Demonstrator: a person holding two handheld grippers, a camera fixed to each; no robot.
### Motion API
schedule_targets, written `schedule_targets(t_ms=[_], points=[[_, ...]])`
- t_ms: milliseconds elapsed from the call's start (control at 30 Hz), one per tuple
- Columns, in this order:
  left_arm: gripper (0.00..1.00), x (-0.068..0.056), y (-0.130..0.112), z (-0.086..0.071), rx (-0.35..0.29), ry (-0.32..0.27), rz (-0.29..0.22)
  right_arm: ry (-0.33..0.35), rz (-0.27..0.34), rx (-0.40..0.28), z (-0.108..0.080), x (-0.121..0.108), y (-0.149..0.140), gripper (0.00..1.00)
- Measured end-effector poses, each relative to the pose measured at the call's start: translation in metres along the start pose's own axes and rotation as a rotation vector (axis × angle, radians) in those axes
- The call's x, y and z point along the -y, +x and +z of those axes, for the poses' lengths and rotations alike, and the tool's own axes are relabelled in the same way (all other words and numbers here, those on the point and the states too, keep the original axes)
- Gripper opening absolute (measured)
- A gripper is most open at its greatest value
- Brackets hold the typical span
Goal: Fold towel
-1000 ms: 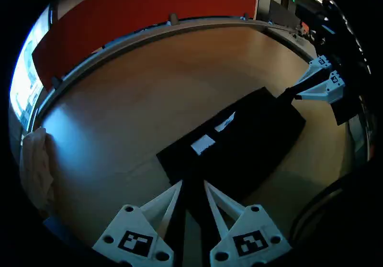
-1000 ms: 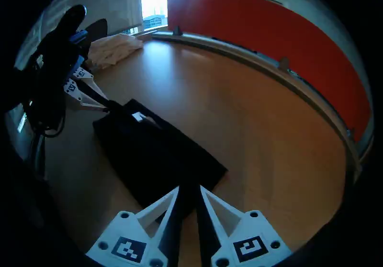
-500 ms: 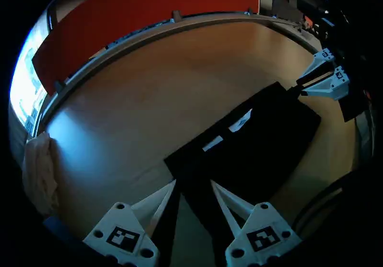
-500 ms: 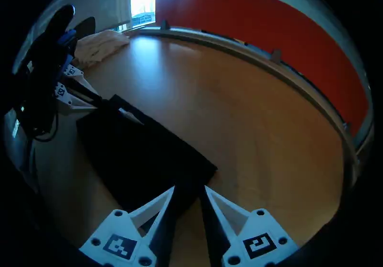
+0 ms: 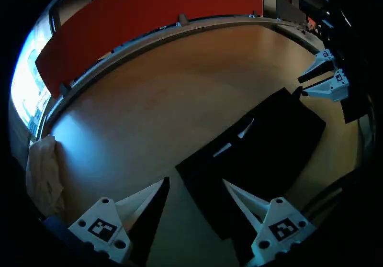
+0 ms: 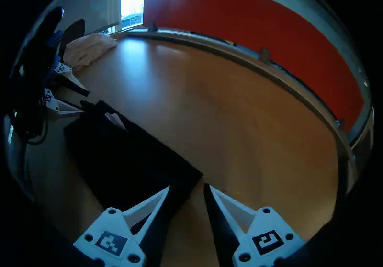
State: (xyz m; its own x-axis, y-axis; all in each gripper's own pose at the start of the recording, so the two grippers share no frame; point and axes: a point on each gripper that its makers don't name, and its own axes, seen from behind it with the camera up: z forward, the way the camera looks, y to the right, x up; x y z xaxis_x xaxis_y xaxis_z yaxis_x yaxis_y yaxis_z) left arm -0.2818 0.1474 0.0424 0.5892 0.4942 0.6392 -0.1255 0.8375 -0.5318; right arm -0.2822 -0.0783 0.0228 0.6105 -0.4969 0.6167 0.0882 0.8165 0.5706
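Left gripper (image 5: pixel 195 183) and right gripper (image 6: pixel 186 186) both spring open, releasing the folded black cloth towel (image 5: pixel 268 147) onto the brown wooden desk (image 5: pixel 143 114); this fold looks done.

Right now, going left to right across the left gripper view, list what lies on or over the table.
Cream cloth → black towel → right tongs, open by the towel's far corner.

You have opened your left gripper (image 5: pixel 195 181) wide and your right gripper (image 6: pixel 187 186) slightly, freeing the towel (image 5: pixel 277 133) corners at 6 o'clock.
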Motion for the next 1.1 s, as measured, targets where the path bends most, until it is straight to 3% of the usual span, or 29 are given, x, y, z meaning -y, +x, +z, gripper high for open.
schedule_targets(t_ms=[233, 500, 600, 700, 900, 1100], points=[[0.76, 0.007, 0.002, -0.001, -0.002, 0.007, -0.013, -0.015, 0.000, -0.002, 0.003, -0.004, 0.003, 0.45], [0.76, 0.017, 0.010, -0.003, -0.006, 0.019, -0.022, -0.025, 0.001, -0.007, 0.004, -0.006, 0.008, 0.49], [0.84, 0.018, 0.010, -0.004, -0.004, 0.017, -0.033, -0.029, 0.003, -0.013, 0.003, -0.007, 0.010, 0.49], [0.91, 0.019, 0.010, -0.006, -0.005, 0.015, -0.040, -0.031, 0.007, -0.019, 0.002, -0.007, 0.010, 0.57], [0.91, 0.014, 0.006, -0.015, -0.002, -0.002, -0.057, -0.012, 0.022, -0.034, -0.005, 0.001, 0.010, 0.84], [0.91, 0.004, -0.004, -0.030, -0.007, -0.021, -0.091, -0.004, 0.033, -0.049, -0.021, 0.013, 0.003, 0.85]])
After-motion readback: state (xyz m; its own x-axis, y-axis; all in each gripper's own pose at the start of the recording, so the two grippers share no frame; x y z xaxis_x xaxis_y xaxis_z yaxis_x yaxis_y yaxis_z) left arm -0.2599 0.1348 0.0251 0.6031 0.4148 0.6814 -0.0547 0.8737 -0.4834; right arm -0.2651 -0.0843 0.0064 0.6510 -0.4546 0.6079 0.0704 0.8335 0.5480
